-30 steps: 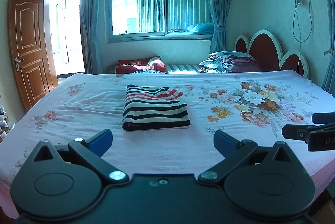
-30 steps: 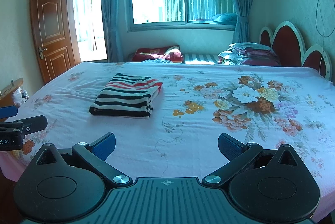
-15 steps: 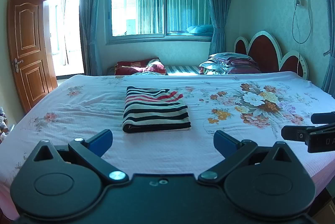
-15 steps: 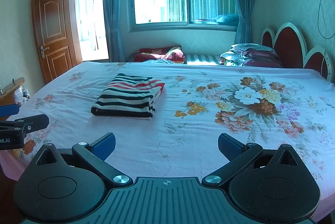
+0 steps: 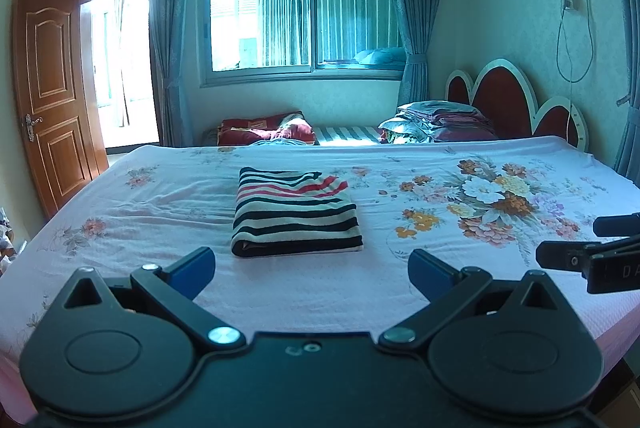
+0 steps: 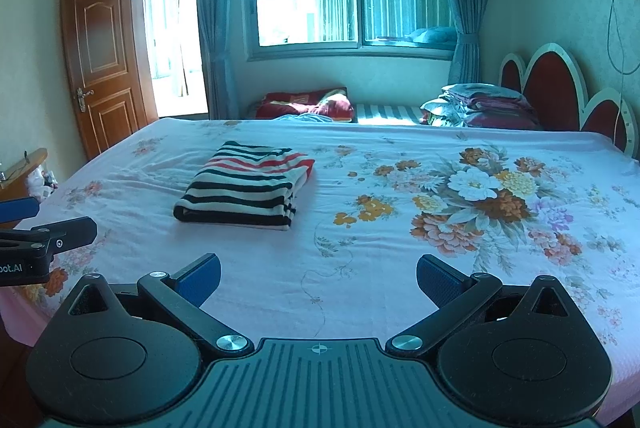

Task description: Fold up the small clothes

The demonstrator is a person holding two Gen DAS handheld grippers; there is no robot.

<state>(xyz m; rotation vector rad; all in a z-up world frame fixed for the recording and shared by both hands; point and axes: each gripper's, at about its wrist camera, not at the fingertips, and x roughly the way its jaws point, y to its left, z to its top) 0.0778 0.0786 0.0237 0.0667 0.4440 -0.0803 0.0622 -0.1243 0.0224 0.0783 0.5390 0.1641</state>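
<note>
Garment point(image 5: 296, 214) folded; underside probably hidden

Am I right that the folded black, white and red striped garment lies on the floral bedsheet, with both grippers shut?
Not quite. The folded striped garment does lie on the floral bedsheet, but both wrist views show the left gripper and right gripper open.

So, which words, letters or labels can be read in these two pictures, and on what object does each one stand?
"DA": white letters on the side of the right hand-held gripper, cut off by the picture's edge.
"oot.AI": white letters on the side of the left hand-held gripper, its beginning cut off.
No readable text on the striped garment, the bedsheet or the walls.
</note>
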